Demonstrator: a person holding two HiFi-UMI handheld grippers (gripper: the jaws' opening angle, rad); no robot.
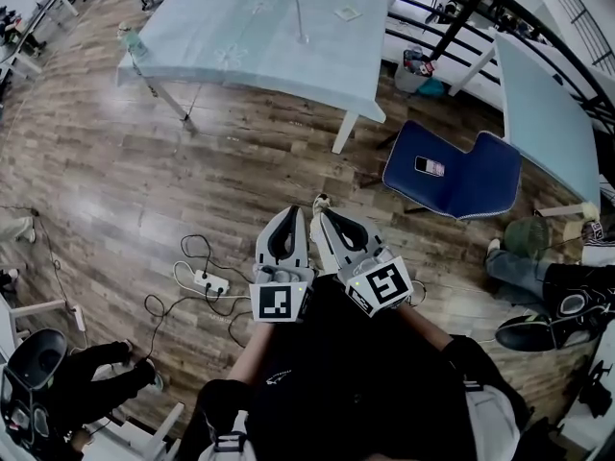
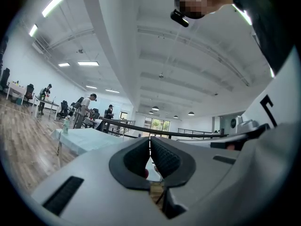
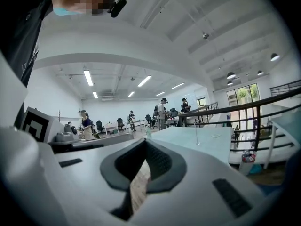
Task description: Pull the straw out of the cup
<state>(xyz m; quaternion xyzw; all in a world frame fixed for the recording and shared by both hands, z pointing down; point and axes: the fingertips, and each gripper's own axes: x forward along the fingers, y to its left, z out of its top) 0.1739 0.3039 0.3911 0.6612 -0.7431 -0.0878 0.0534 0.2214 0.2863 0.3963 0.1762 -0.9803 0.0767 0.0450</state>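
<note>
1. left gripper point(image 2: 150, 141): the jaws are closed, with the ribbed pads meeting at the tips. nothing is held between them.
2. right gripper point(image 3: 143, 141): the jaws are fully closed and grip nothing. only wood floor point(image 1: 144, 181) shows through the gap behind the pads.
3. both grippers are held side by side close to the person's body, pointing roughly level. the hands that carry them are hidden under the gripper bodies and marker cubes.
4. worktop point(image 1: 240, 36): covered in a pale blue cloth, it stands well ahead of both grippers' fingertips, with bare floor between.
5. straw point(image 1: 300, 17): it stands upright on the worktop, far ahead of the grippers. from the right gripper it lies ahead and to the right of the tips. it shows only as a thin pale line.
6. cup: it is too small and pale to make out at the foot of the straw in any view.
7. bottle point(image 1: 130, 41): it stands at the worktop corner, ahead and to the left of the left gripper. no detail is legible.
8. blue chair point(image 1: 452, 176): it is ahead and to the right of the right gripper, and a phone point(image 1: 430, 166) lies on its seat.
</note>
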